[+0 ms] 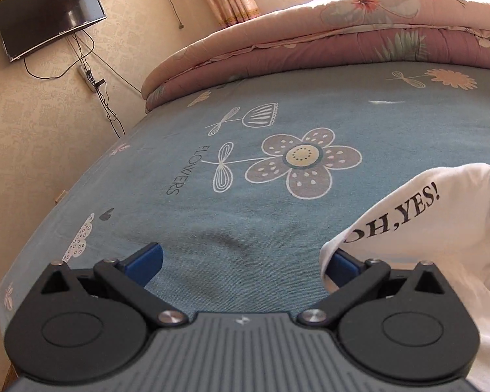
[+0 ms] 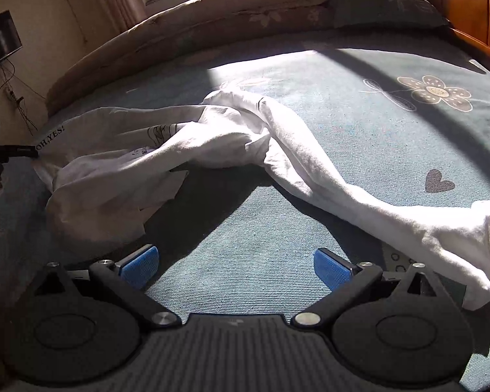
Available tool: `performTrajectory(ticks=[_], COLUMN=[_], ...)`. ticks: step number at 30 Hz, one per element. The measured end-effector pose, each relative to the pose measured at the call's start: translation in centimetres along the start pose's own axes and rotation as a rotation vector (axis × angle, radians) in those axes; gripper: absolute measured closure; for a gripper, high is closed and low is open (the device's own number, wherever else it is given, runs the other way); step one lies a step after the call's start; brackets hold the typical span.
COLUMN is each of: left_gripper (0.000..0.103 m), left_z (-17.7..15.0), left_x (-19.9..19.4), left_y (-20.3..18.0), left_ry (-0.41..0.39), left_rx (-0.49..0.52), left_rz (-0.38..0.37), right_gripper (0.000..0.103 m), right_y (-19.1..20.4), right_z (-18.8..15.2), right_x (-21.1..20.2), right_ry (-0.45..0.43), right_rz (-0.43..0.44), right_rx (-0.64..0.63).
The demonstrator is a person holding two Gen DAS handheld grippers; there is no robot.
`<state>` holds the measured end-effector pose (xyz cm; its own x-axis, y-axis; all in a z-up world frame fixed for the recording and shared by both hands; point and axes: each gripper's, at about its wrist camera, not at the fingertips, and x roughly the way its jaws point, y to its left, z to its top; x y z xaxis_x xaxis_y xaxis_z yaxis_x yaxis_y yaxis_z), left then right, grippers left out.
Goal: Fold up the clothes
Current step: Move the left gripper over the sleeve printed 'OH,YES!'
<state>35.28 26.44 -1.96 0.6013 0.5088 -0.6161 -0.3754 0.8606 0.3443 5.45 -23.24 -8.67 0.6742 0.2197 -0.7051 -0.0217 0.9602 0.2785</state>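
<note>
Blue bed sheet [image 1: 232, 228] under us; white shirt [image 2: 212, 137] crumpled. We hold left gripper [image 1: 245, 263] and right gripper [image 2: 236, 264] spread, empty; shirt drapes over left's one finger.

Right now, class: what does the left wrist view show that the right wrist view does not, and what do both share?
Only the left wrist view: the word FLOWERS printed on the sheet. Only the right wrist view: the shirt's long sleeve, the wooden headboard. Shared: white shirt reading OH,YES!, blue bedsheet, folded quilt, wall TV, and open grippers, left, right.
</note>
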Motion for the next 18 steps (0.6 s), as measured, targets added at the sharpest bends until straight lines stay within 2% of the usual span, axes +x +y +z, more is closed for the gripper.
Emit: performTrajectory(ticks=[2, 4, 7, 14, 18], left_gripper=[0.001, 0.001, 0.001, 0.001, 0.001], left_z=[0.3, -0.1, -2.2, -5.7, -6.6], left_x=[1.0, 1.4, -0.1, -2.8, -2.3], left_y=[-0.1, -0.5, -1.5, -4.4, -5.0], left_ry=[0.052, 0.086, 0.096, 0.181, 0.254], left_rx=[-0.024, -0.038, -0.045, -0.053, -0.140], left_rz=[-0.025, -0.089, -0.229, -0.433, -0.463], right_gripper=[0.000, 0.000, 0.000, 0.000, 0.000], right_y=[-0.1, 0.1, 0.5, 1.5, 2.1], right_z=[-0.1, -0.3, -0.4, -0.4, -0.5], right_x=[0.0, 0.1, 0.3, 0.9, 0.7], right_ry=[0.004, 0.011, 0.021, 0.033, 0.031], right_rz=[-0.001, 0.002, 0.007, 0.030, 0.035], right_rx=[0.012, 0.014, -0.002, -0.030, -0.054])
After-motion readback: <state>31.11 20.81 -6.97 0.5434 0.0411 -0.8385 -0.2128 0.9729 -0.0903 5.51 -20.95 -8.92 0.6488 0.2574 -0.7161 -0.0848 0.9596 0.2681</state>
